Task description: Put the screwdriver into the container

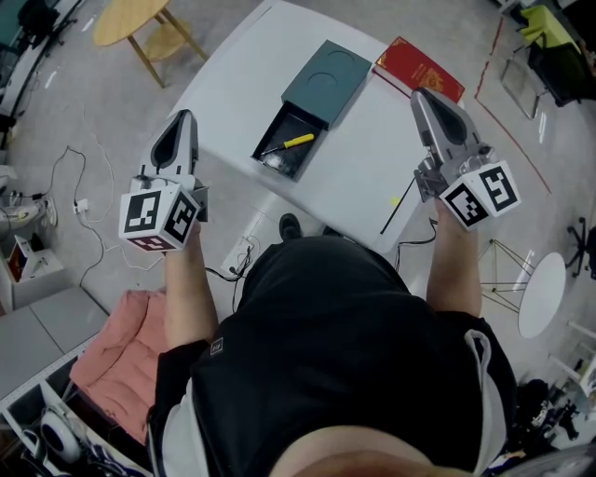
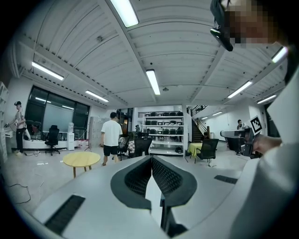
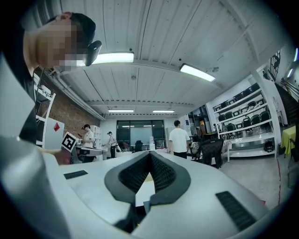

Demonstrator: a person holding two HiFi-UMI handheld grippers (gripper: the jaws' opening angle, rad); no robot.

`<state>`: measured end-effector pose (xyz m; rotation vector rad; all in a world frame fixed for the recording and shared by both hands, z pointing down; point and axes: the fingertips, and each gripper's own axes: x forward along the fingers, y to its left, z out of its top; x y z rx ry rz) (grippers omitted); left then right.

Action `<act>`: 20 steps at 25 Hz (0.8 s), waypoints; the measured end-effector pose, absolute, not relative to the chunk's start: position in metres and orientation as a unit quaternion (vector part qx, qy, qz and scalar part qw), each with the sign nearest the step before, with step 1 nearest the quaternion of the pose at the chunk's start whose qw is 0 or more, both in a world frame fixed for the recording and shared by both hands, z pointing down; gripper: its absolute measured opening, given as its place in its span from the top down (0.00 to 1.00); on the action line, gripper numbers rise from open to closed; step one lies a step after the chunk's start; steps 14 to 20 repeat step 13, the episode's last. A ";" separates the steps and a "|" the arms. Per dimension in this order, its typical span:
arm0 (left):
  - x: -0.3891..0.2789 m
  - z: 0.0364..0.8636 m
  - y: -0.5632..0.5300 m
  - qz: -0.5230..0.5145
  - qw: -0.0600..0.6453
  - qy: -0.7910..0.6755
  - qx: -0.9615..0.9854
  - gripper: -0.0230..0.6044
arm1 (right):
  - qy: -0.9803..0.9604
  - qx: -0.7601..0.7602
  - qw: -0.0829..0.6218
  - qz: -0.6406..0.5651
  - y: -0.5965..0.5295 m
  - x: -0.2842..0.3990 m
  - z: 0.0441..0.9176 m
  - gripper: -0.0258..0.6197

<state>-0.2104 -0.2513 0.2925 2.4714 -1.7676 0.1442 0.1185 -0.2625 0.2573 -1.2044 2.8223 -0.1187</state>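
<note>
In the head view a yellow-handled screwdriver (image 1: pixel 291 143) lies inside a black open container (image 1: pixel 289 142) on the white table (image 1: pixel 372 168); its teal lid (image 1: pixel 326 80) is slid toward the far side. My left gripper (image 1: pixel 188 117) is held level off the table's left edge, jaws together and empty. My right gripper (image 1: pixel 421 95) hovers over the table's right part, jaws also together with nothing between them. Both gripper views look out level across the room, with the left gripper (image 2: pixel 151 158) and the right gripper (image 3: pixel 150 154) tips touching; neither shows the container.
A red book (image 1: pixel 419 68) lies at the table's far right corner. A thin black rod (image 1: pixel 399 205) rests near the table's front edge. A yellow round side table (image 1: pixel 130 19) stands far left. Cables and a pink cloth (image 1: pixel 116 359) lie on the floor at left. People stand in the room beyond.
</note>
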 end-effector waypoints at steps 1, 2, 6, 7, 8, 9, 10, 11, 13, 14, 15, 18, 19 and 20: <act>-0.212 0.293 -0.251 0.047 0.050 -0.582 0.810 0.94 | 0.919 -0.392 0.036 -0.037 -0.262 0.118 0.256 0.91; -0.214 0.293 -0.251 0.047 0.051 -0.583 0.810 0.94 | 0.918 -0.392 0.036 -0.036 -0.262 0.119 0.256 0.91; -0.214 0.293 -0.252 0.046 0.051 -0.583 0.810 0.94 | 0.919 -0.392 0.037 -0.035 -0.262 0.118 0.255 0.91; -0.213 0.293 -0.252 0.046 0.051 -0.582 0.810 0.94 | 0.919 -0.392 0.037 -0.034 -0.263 0.118 0.255 0.91; -0.212 0.293 -0.252 0.047 0.050 -0.581 0.811 0.94 | 0.919 -0.391 0.037 -0.034 -0.263 0.118 0.255 0.91; -0.211 0.293 -0.253 0.048 0.050 -0.580 0.812 0.94 | 0.919 -0.391 0.037 -0.034 -0.263 0.119 0.255 0.91; -0.211 0.294 -0.253 0.048 0.050 -0.579 0.812 0.94 | 0.919 -0.391 0.037 -0.034 -0.263 0.119 0.256 0.91; -0.210 0.294 -0.253 0.049 0.050 -0.579 0.813 0.94 | 0.919 -0.391 0.037 -0.034 -0.263 0.119 0.256 0.91; -0.209 0.294 -0.254 0.050 0.049 -0.577 0.814 0.94 | 0.919 -0.390 0.037 -0.035 -0.262 0.119 0.257 0.91; -0.209 0.294 -0.254 0.050 0.049 -0.577 0.814 0.94 | 0.919 -0.390 0.037 -0.035 -0.262 0.119 0.257 0.91; -0.209 0.294 -0.254 0.050 0.049 -0.577 0.814 0.94 | 0.919 -0.390 0.037 -0.035 -0.262 0.119 0.257 0.91; -0.209 0.294 -0.254 0.050 0.049 -0.577 0.814 0.94 | 0.919 -0.390 0.037 -0.035 -0.262 0.119 0.257 0.91; -0.209 0.294 -0.254 0.050 0.049 -0.577 0.814 0.94 | 0.919 -0.390 0.037 -0.035 -0.262 0.119 0.257 0.91; -0.209 0.294 -0.254 0.050 0.049 -0.577 0.814 0.94 | 0.919 -0.390 0.037 -0.035 -0.262 0.119 0.257 0.91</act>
